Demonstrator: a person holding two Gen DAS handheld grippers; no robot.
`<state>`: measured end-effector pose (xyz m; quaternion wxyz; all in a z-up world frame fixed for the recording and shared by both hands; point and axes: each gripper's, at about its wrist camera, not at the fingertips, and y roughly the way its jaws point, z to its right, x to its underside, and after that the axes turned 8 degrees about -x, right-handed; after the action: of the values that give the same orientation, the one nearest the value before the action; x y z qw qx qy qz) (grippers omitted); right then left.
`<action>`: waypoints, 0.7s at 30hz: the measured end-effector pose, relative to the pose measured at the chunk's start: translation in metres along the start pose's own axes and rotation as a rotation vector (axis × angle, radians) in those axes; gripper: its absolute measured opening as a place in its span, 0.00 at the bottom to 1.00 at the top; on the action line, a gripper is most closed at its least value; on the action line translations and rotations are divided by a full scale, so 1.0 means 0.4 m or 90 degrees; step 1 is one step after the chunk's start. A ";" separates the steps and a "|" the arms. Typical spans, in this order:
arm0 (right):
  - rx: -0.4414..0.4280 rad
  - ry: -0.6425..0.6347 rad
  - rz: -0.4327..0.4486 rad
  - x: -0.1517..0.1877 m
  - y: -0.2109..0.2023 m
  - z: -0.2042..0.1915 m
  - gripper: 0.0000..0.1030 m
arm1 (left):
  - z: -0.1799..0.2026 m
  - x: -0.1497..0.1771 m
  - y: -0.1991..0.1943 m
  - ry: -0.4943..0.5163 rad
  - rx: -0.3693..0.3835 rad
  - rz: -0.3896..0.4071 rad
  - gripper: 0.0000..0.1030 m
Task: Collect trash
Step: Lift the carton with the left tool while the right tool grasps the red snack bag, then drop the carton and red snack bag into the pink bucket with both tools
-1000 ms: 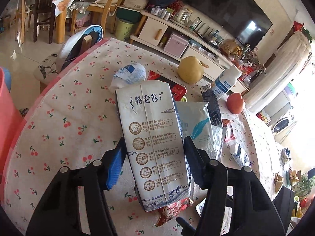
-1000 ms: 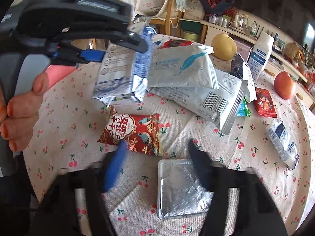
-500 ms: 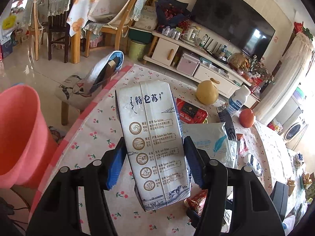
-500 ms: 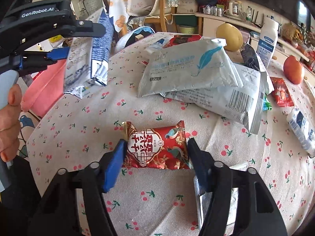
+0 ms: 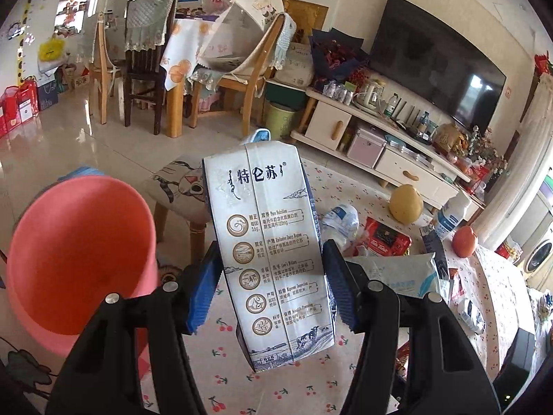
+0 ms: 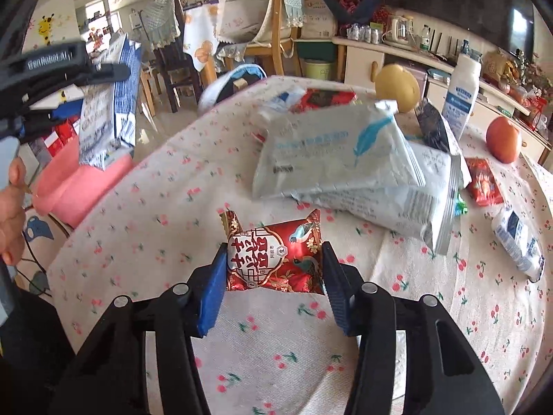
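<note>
My left gripper (image 5: 271,266) is shut on a white and blue milk carton (image 5: 266,228), which it holds upright in the air beside the table's edge. A pink bin (image 5: 79,259) stands on the floor down to its left. The right wrist view shows the same carton (image 6: 107,117) hanging over the pink bin (image 6: 79,186). My right gripper (image 6: 273,266) is closing its jaws on a red snack packet (image 6: 276,245). Both blue pads press the packet's sides just above the cherry-print tablecloth (image 6: 155,228).
Behind the red packet lie two big white pouches (image 6: 345,152). Farther back are a yellow fruit (image 6: 397,88), a white bottle (image 6: 461,93), an orange fruit (image 6: 503,140), a small red wrapper (image 6: 484,181) and a crushed white pack (image 6: 518,238). A cushioned stool (image 5: 179,186) stands by the bin.
The left gripper has carried the carton off the table toward the pink bin. The right gripper moved onto the red packet and closed its jaws on it.
</note>
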<state>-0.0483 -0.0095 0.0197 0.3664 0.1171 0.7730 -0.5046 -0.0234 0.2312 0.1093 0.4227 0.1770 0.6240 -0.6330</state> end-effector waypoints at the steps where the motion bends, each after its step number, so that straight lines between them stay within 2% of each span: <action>1: -0.009 0.001 0.009 -0.014 -0.005 -0.012 0.51 | -0.019 -0.006 -0.002 -0.010 -0.009 0.003 0.58; 6: -0.069 -0.005 0.051 -0.099 -0.017 -0.097 0.51 | -0.131 -0.038 -0.008 -0.074 -0.065 0.022 0.58; 11: -0.152 -0.035 0.069 -0.196 0.022 -0.233 0.51 | -0.282 -0.071 -0.012 -0.156 -0.137 0.035 0.58; 17: -0.226 -0.090 0.063 -0.292 0.112 -0.418 0.51 | -0.453 -0.073 0.014 -0.271 -0.172 0.001 0.59; 21: -0.254 -0.126 0.037 -0.329 0.193 -0.523 0.52 | -0.520 -0.059 0.041 -0.323 -0.186 -0.034 0.59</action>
<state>-0.0070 0.2322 0.1025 0.4709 0.0142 0.8140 -0.3396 -0.0602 0.4363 0.0835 0.5693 -0.0661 0.5876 -0.5713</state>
